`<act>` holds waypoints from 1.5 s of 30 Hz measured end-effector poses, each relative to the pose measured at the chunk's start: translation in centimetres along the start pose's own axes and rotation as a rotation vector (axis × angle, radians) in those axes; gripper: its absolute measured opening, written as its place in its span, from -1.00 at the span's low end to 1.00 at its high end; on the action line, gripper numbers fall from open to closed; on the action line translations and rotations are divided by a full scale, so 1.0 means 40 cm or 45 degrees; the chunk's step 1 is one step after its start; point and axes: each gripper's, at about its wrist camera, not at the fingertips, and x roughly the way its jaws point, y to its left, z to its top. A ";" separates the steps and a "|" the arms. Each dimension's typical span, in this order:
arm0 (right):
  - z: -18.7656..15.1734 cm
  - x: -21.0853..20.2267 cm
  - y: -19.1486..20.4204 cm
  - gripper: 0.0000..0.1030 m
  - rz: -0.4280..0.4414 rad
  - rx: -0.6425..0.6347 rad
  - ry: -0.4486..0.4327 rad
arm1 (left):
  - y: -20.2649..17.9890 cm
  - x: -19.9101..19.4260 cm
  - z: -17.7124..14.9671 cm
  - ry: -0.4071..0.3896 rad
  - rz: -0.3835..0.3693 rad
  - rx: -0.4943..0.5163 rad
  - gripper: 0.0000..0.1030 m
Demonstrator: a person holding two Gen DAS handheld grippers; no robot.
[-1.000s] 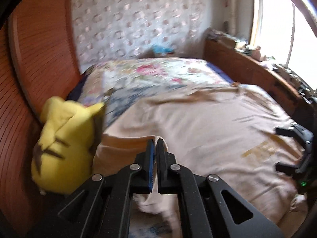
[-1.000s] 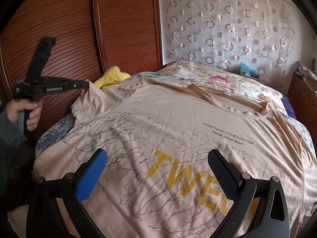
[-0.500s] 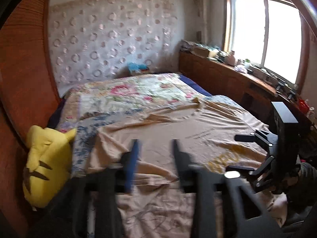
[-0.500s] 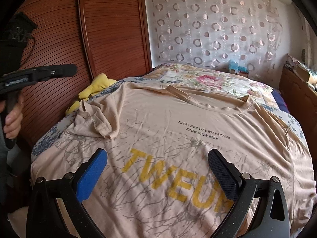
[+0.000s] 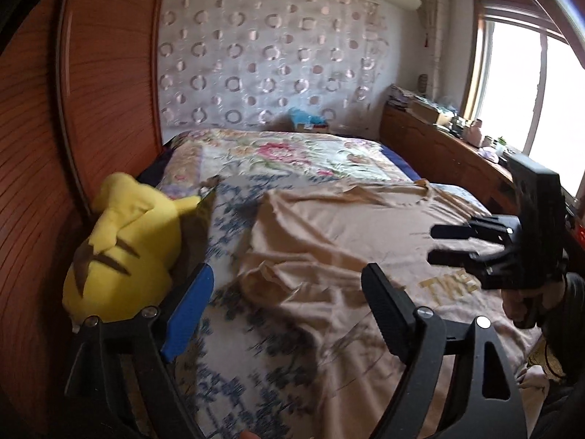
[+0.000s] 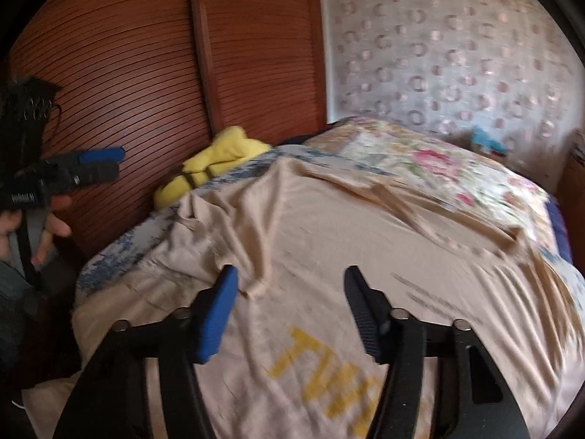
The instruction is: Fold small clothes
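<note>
On my left gripper (image 5: pixel 289 300) the jaws have just been opening and now stand spread, nothing pinched between them; the one pad is smooth blue, the other ribbed black. Below and ahead of them lies the crumpled sleeve (image 5: pixel 270 278) of the beige T-shirt (image 5: pixel 347 226), bunched into soft folds. On my right gripper (image 6: pixel 289 311) the jaws have just been closing, yet I see them still apart, with only shirt cloth showing beneath the gap and no pad pressing on it.

The T-shirt is spread front-up across the near end of the bed (image 6: pixel 438 168): thin, limp knit, rippled with shallow wrinkles, with blocky yellow letters (image 6: pixel 321 376) and fine grey line-print. Its neckline (image 5: pixel 409 201) points towards the far wall. Under it I see a blue-and-white patterned sheet (image 5: pixel 237 329), and further up a floral quilt (image 5: pixel 292 153) in pink and green.

A plump yellow plush toy (image 5: pixel 124 252) with dark stripes is wedged between the bed's edge and the ribbed reddish wooden doors (image 6: pixel 128 73). The far wall carries a pale sheer curtain (image 5: pixel 270 58) dotted with rings. A small blue object (image 5: pixel 307 119) sits by the head of the bed; I cannot tell what it is. A wooden ledge (image 5: pixel 438 146) under the window (image 5: pixel 530 91) holds blurred clutter.
</note>
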 end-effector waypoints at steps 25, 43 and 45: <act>0.090 0.400 0.147 -0.96 0.152 -0.253 0.251 | 0.030 0.022 -0.091 0.071 0.006 -0.065 0.65; 0.058 0.296 -0.115 -0.37 -0.302 0.067 0.112 | -0.021 0.034 -0.094 0.093 -0.039 -0.038 0.65; 0.036 0.311 -0.106 -0.30 -0.287 0.070 0.119 | -0.026 0.036 -0.094 0.097 -0.040 -0.035 0.65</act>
